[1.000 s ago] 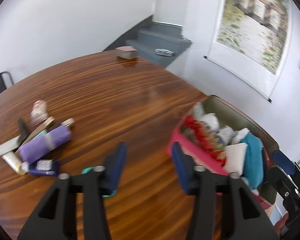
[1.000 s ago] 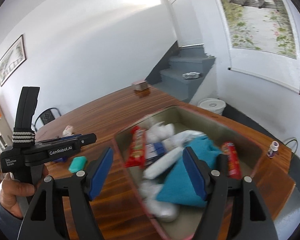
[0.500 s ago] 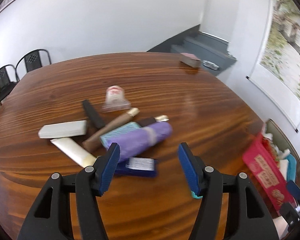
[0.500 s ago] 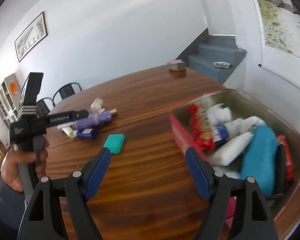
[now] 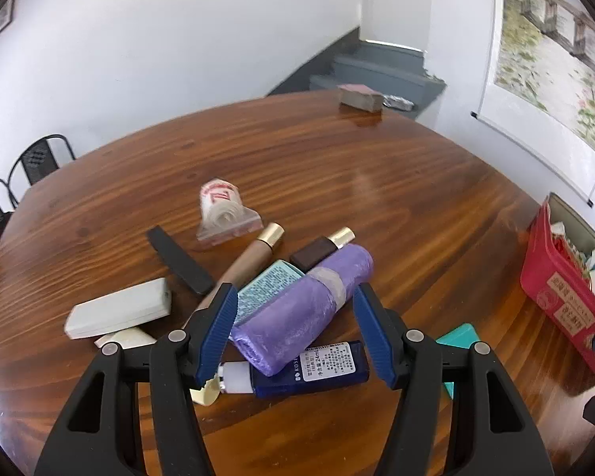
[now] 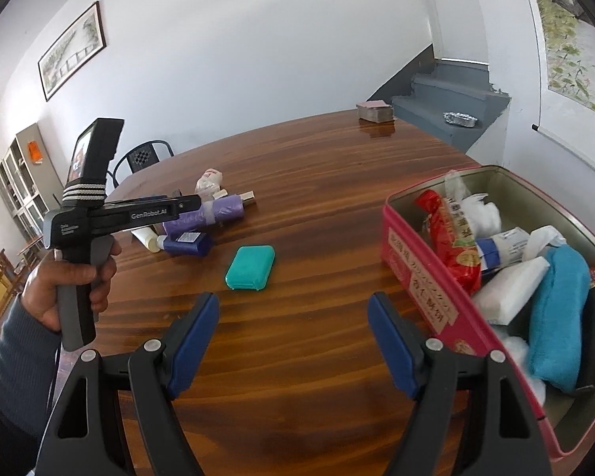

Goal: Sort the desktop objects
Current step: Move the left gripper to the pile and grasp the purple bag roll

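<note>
My left gripper (image 5: 295, 317) hangs open just above a pile of toiletries, and a purple roll (image 5: 301, 309) lies between its blue fingers, untouched. Under the roll rest a dark blue tube (image 5: 313, 369) and a teal printed box (image 5: 269, 285). Around them lie a white box (image 5: 119, 309), a black strip (image 5: 178, 260), a brown gold-capped tube (image 5: 254, 254) and a rolled packet (image 5: 222, 206). My right gripper (image 6: 293, 337) is open and empty over bare wood, short of a teal case (image 6: 250, 267). A red tin (image 6: 416, 273) with several items stands to its right.
A small brown box (image 5: 359, 97) sits at the table's far edge. Black chairs (image 5: 39, 156) stand beyond the table's left side. A person's hand (image 6: 71, 281) holds the left gripper's handle. Grey stairs with a foil tray (image 6: 460, 119) rise behind the table.
The left gripper swung left from the red tin to over the pile, its jaws a little wider. The right gripper swung left off the tin toward the teal case.
</note>
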Motion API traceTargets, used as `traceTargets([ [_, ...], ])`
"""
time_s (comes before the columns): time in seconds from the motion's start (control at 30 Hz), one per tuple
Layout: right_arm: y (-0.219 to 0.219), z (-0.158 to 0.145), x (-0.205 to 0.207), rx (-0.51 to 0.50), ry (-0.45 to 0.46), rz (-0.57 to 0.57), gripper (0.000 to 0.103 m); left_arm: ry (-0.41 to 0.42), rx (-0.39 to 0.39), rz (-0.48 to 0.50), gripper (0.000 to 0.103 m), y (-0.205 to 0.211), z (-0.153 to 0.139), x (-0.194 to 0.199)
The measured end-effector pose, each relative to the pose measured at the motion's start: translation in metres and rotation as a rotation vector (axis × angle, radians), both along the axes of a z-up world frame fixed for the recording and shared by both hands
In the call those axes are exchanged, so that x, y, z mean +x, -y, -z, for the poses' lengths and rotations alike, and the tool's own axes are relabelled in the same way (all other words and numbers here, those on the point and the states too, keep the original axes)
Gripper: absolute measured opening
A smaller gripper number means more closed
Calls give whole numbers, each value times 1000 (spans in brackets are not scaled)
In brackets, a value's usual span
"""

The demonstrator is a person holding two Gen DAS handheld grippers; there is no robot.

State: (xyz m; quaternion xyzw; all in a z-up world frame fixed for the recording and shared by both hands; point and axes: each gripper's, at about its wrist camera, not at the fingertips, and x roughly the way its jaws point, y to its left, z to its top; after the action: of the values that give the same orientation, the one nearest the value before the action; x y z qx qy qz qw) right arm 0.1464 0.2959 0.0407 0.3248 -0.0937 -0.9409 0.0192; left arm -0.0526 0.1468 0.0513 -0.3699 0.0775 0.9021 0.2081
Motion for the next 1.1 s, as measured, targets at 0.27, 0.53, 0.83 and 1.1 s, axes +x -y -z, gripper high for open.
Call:
traceTargets([
  [0.27, 9, 8, -12, -6, 22, -19, 80, 27, -45, 30, 65, -5, 10, 2],
  [0.53, 11, 9, -14, -13, 16, -29, 80, 80, -20, 124, 65, -18, 10, 11],
  [0.83, 3, 10, -15, -30, 10, -18, 80, 87, -34, 126, 65, -42, 8, 4],
  [1.1, -8, 12, -19, -44, 17, -2, 80, 117, -64, 39, 51, -55, 21, -18],
])
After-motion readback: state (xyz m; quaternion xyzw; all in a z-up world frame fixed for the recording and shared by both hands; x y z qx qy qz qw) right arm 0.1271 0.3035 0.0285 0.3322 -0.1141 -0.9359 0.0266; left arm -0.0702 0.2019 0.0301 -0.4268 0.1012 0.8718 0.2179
